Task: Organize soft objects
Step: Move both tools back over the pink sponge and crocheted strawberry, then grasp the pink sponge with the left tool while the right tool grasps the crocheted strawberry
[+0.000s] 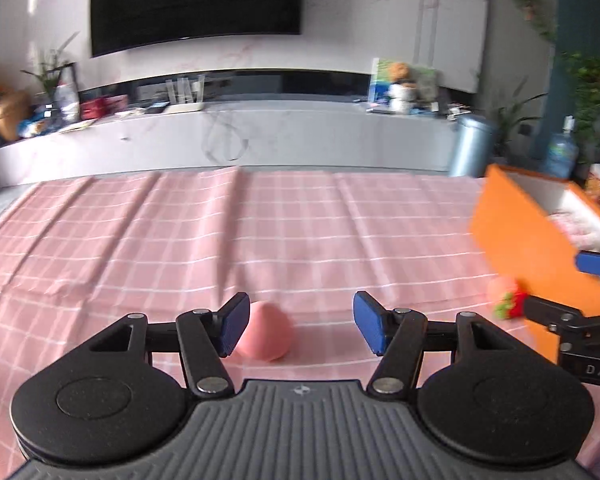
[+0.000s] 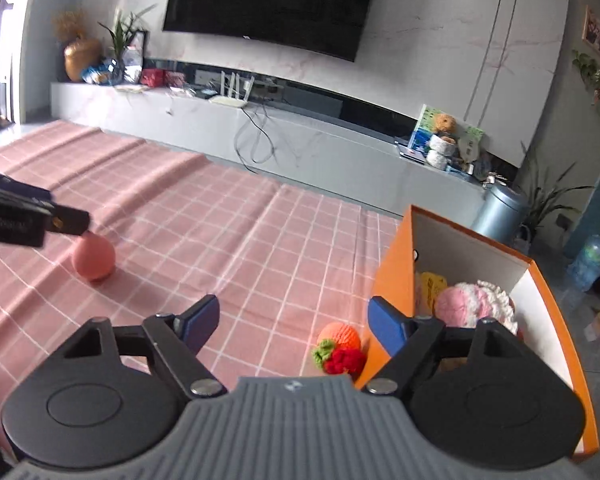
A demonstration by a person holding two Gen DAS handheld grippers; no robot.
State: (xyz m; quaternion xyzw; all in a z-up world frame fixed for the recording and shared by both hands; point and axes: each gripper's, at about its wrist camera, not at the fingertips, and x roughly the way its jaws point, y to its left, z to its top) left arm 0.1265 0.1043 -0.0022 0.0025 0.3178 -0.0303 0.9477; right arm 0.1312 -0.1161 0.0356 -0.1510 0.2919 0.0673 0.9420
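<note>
on the far left, the left gripper (image 1: 296,322) hangs low over the pink cloth (image 1: 228,232). its two blue pads are spread wide apart, so its jaws are open and hold nothing. the pink ball (image 1: 265,331) sits on the cloth between the pads, close by the left pad (image 1: 233,328) and far from the right pad. from the right wrist view the ball (image 2: 93,256) is far to the left of the box, and the tip of the left gripper (image 2: 70,222) hangs just above it.

the cloth (image 2: 228,236) is pink with thin white lines, and it has soft folds. it lies under the ball, the knit toy and the box.

more to the right, the right gripper (image 2: 292,322) has its blue pads spread wide too, so its jaws are open and empty. the knit toy (image 2: 340,346) lies on the cloth, just left of the box and touching its wall or nearly so. it is orange, red and green. it sits between the pads, near the right one. in the left wrist view the toy (image 1: 508,298) looks blurry, right by the box wall, at the tip of the right gripper (image 1: 556,292).

the box (image 2: 392,276) is orange outside and white inside. it stands on the right side of the cloth. inside it lies a pink and white knit thing (image 2: 476,306), and left of that something yellow (image 2: 432,286). in the left wrist view the box (image 1: 516,232) is at the far right edge.
</note>
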